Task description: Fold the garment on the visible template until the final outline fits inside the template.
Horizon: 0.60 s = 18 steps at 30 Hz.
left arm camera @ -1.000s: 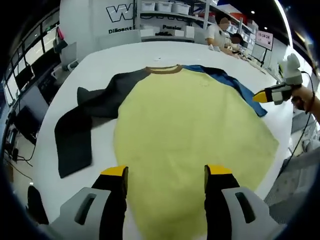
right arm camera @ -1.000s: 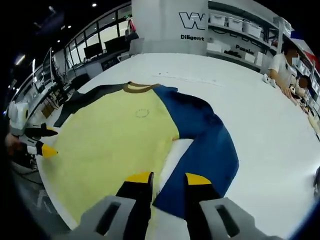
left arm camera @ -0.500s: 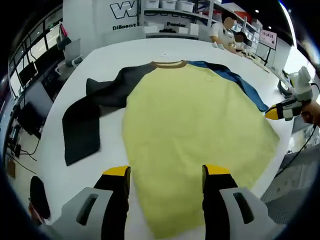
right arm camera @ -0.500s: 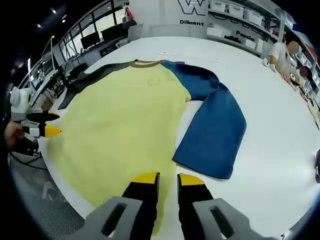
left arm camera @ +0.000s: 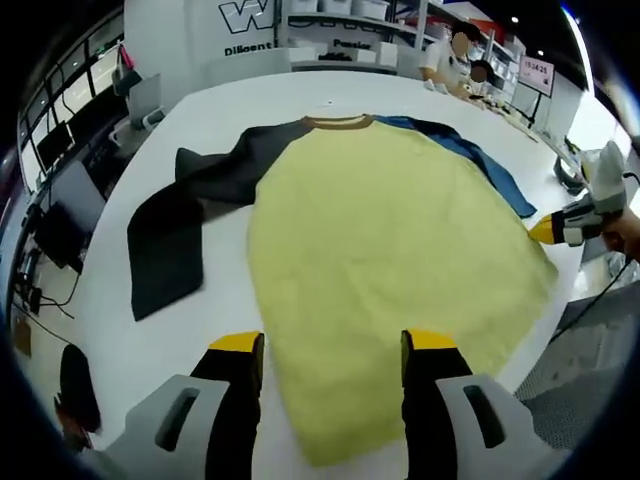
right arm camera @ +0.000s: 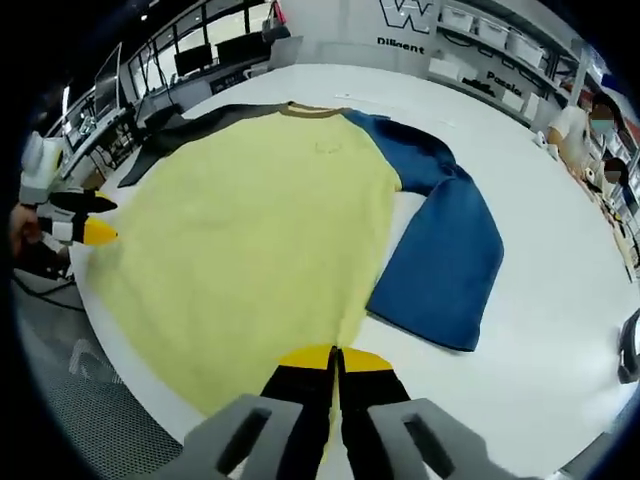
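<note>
A big white table [left arm camera: 300, 100] fills the middle of both views, and the garment [left arm camera: 385, 260] lies flat on it, spread out with its front up. The garment is a long-sleeved top with a wide yellow body, a brown neck band [left arm camera: 338, 123] at the far end, a dark grey sleeve [left arm camera: 170, 235] bent down on one side and a blue sleeve [right arm camera: 445, 250] bent down on the other. In the left gripper view the left gripper [left arm camera: 330, 345] hangs over the near hem of the yellow part with its two yellow-tipped jaws wide apart and nothing between them. In the right gripper view the right gripper [right arm camera: 336, 355] sits at the near edge of the yellow cloth, close to the blue cuff, with its jaws pressed together; I cannot tell if any cloth is pinched in them. Each gripper also pokes into the other view from the side, near the edge of the yellow body. Far back there are shelves [left arm camera: 345, 20] with white boxes, and people [left arm camera: 450, 60] stand at the far end of the table.
</note>
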### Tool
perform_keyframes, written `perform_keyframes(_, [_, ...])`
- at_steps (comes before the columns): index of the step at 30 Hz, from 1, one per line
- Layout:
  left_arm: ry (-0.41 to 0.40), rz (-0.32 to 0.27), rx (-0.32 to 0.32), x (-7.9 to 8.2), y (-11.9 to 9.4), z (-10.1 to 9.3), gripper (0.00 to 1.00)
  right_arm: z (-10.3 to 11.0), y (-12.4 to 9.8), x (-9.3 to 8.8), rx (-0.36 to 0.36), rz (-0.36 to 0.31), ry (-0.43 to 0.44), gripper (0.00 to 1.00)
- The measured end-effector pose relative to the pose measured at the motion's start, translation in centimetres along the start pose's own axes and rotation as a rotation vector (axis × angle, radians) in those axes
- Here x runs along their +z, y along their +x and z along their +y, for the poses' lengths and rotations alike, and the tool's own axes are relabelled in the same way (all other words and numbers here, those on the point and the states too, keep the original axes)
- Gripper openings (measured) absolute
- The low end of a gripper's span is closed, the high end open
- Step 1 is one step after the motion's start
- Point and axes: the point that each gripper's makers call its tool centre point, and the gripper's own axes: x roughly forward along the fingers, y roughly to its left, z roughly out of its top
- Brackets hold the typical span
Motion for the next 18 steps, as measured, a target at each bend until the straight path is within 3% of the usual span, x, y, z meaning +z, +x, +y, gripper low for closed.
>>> perform_keyframes(4, [0.009,0.002,-0.014,0.0,0.0,-0.3,0.58,0.0,0.0,0.0,0.001,0.007,-0.006,0.00])
perform_keyframes(6, [0.018,-0.006,-0.020,0.2,0.0,-0.5,0.61,-0.2,-0.2,0.6,0.009,-0.014,0.057,0.02])
perform_keyframes(7, [0.019,-0.020,-0.024,0.5,-0.2,-0.6,0.62,-0.6,-0.4,1.6,0.014,-0.059,0.100,0.07])
perform_keyframes(10, [0.008,-0.040,-0.028,0.9,-0.4,-0.6,0.66,-2.0,-0.9,3.4,0.000,-0.106,0.151,0.18])
perform_keyframes(18, [-0.029,-0.075,-0.028,1.8,-0.9,-0.3,0.82,-6.0,0.0,7.2,-0.049,-0.178,0.176,0.21])
